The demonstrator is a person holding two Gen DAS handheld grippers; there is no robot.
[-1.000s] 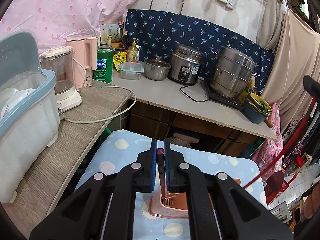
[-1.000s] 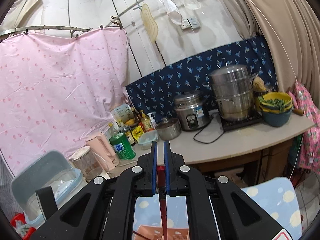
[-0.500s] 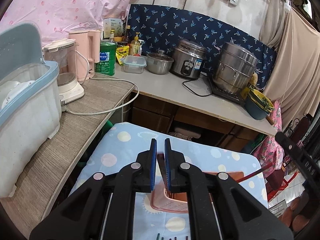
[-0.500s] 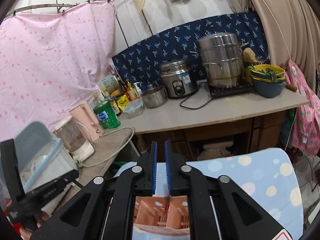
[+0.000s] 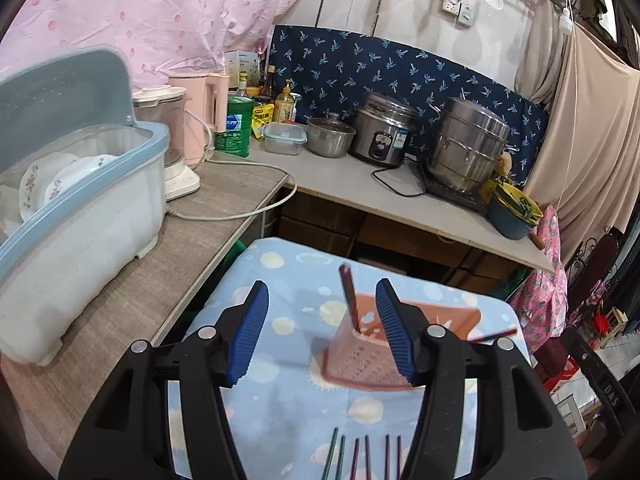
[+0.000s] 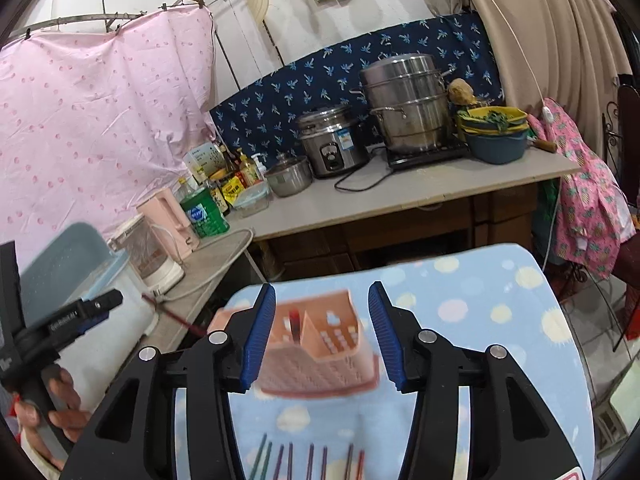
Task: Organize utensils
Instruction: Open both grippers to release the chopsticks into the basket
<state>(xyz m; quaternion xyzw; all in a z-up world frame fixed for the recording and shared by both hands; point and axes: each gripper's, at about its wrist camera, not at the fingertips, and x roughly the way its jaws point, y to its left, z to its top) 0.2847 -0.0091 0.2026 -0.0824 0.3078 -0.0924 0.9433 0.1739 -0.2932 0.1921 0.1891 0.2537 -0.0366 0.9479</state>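
A pink perforated utensil holder (image 5: 360, 354) (image 6: 320, 352) stands on the table with the blue dotted cloth (image 5: 280, 328) (image 6: 480, 312). A dark red chopstick (image 5: 349, 296) stands tilted in it; in the right wrist view its tip (image 6: 294, 322) shows inside the left compartment. Another red chopstick (image 5: 494, 335) (image 6: 176, 316) sticks out sideways past the holder. Several coloured chopsticks (image 5: 364, 456) (image 6: 308, 460) lie in a row near the front. My left gripper (image 5: 320, 332) is open and empty just short of the holder. My right gripper (image 6: 322, 332) is open and empty above it.
A grey counter at left carries a blue-lidded dish rack (image 5: 80, 184) with plates, a blender (image 5: 172, 140) and a pink kettle (image 5: 204, 108). The back counter (image 5: 360, 184) holds pots, a rice cooker (image 5: 382, 128), bottles and bowls. The left gripper and hand (image 6: 52, 344) show in the right wrist view.
Both grippers were shut on red chopsticks over the holder; both have opened and pulled back. One chopstick now stands in the holder, the other sticks out sideways.
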